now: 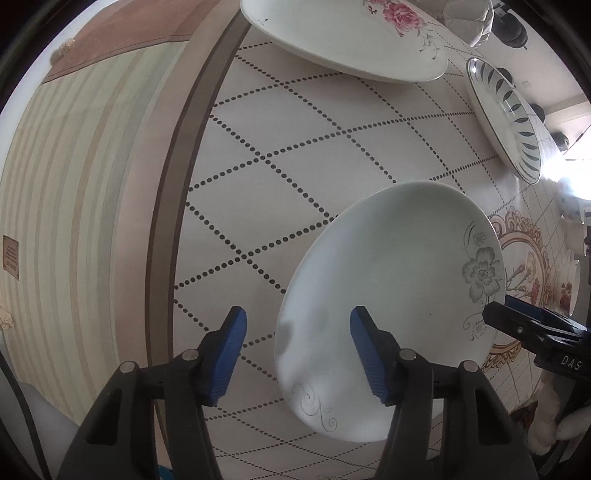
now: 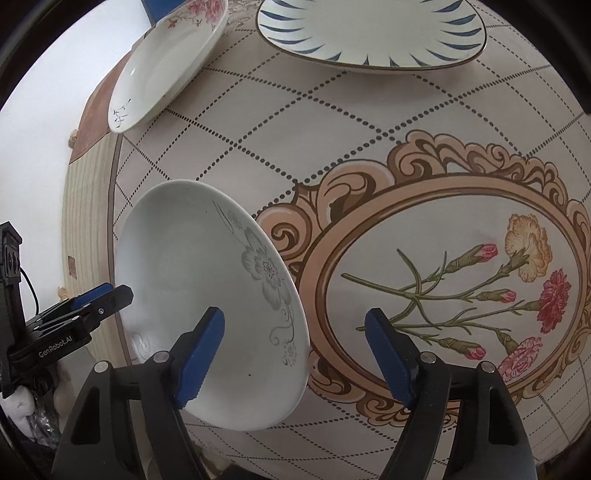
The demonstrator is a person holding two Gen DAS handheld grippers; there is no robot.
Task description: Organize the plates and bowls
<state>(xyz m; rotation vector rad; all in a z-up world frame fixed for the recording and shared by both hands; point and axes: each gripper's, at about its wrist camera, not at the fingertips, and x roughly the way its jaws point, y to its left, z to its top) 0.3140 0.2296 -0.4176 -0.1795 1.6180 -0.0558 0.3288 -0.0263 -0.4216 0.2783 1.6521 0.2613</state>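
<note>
We record three dishes on a table (image 2: 369, 155) covered by a cloth with dotted diamond lines and a floral medallion. In the left wrist view, the left hand-held gripper (image 1: 297, 354) stands released, its blue pads apart; one pad lies over the bare cloth, the other over the near part of the grey-flower plate (image 1: 399, 280), whose left rim sits between them without either pad pressing on it. We cannot tell whether the pad over the plate touches its surface. This plate occupies the lower right centre of that frame, flat on the cloth. In the right wrist view, the right hand-held gripper (image 2: 295, 354) is likewise released, jaws wide; its left pad overlaps the same grey-flower plate (image 2: 207, 273) at lower left, its right pad is over the medallion, and the plate's right rim lies between them, ungripped. Each gripper appears at the other's frame edge, partly cut off. The pink-rose plate (image 1: 343, 33) sits at the top of the left wrist frame, its far edge cropped; in the right wrist view it is at upper left, also cropped. The blue-leaf plate (image 2: 369, 33) is cut by the top edge there, and squeezed at the right in the left view. Objects at the far right of the left view are too blurred to identify.
</note>
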